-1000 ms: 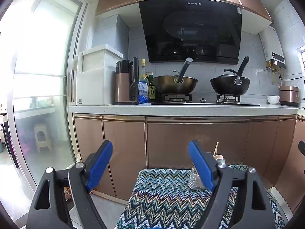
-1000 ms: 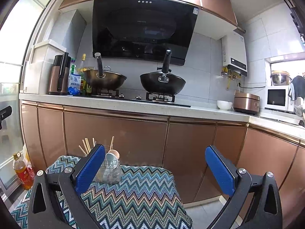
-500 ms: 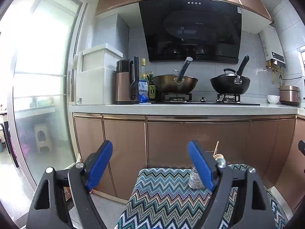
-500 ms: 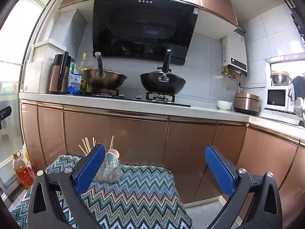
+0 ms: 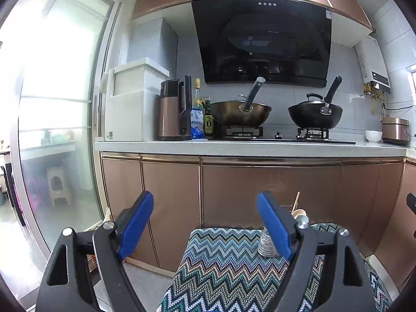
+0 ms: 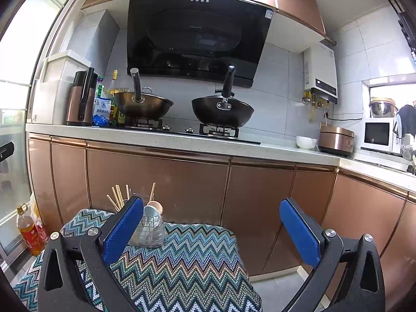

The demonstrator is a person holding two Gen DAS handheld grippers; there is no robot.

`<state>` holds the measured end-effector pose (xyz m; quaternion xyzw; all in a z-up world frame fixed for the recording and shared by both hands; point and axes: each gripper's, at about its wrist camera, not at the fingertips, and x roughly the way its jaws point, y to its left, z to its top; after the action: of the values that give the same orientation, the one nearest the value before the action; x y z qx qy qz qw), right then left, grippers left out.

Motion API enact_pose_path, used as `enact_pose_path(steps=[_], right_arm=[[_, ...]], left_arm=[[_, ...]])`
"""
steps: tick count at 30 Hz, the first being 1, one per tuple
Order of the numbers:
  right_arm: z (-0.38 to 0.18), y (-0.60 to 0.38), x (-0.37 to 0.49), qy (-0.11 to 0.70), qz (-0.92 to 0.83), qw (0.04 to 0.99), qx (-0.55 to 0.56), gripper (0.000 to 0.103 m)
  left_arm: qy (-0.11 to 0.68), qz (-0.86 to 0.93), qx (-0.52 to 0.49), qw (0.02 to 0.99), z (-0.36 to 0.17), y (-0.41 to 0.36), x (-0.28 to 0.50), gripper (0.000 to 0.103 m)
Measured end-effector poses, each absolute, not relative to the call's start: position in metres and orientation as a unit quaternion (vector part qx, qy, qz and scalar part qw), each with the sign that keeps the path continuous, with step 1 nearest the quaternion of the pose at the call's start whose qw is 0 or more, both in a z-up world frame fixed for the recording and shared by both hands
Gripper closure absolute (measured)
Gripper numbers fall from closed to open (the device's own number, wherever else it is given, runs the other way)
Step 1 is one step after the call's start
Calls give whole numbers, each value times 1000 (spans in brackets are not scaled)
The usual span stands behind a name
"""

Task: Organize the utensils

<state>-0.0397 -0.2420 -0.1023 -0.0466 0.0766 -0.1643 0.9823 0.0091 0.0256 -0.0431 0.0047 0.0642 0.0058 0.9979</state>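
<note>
Kitchen scene, copper cabinet fronts (image 6: 156,182) fill mid-frame in both views. Zigzag-patterned cloth (image 6: 182,265) covers the surface at the bottom of each frame.

Utensil holder (image 6: 149,230): clear container with a wire frame, upright on the far part of the cloth, lower left of centre in the right wrist view. Wooden chopsticks (image 6: 117,199) stick up out of it, fanned at slight angles. Spoons (image 6: 153,209) sit in it bowl-up, one pale blue, one tan. In the left wrist view the same holder (image 5: 266,244) shows lower right of centre, mostly hidden behind a blue pad; only its base and one spoon tip visible.

Left gripper (image 5: 205,226): fingers spread wide, nothing between them, above the cloth's left edge and the floor. Right gripper (image 6: 212,231): fingers spread wide, nothing held. Its left-of-frame pad (image 6: 122,230) overlaps the holder in the picture; contact can't be confirmed.

Further out: counter (image 6: 161,139) across mid-frame with two woks (image 6: 222,111) on the hob, black range hood (image 6: 195,39) above. Kettle (image 6: 82,101) and bottles at the left end, rice cooker (image 6: 336,140) and white bowl (image 6: 306,142) at right. Oil bottle (image 6: 27,231) on the floor, lower left of the right wrist view.
</note>
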Motion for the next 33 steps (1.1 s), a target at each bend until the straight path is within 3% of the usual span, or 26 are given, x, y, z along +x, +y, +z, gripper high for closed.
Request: enact_pose_path(steps=[33], right_arm=[[-100,-244,-42,73,-163,982,-52,0]], left_arm=[[55,6,4,998,-39,24,4,22]])
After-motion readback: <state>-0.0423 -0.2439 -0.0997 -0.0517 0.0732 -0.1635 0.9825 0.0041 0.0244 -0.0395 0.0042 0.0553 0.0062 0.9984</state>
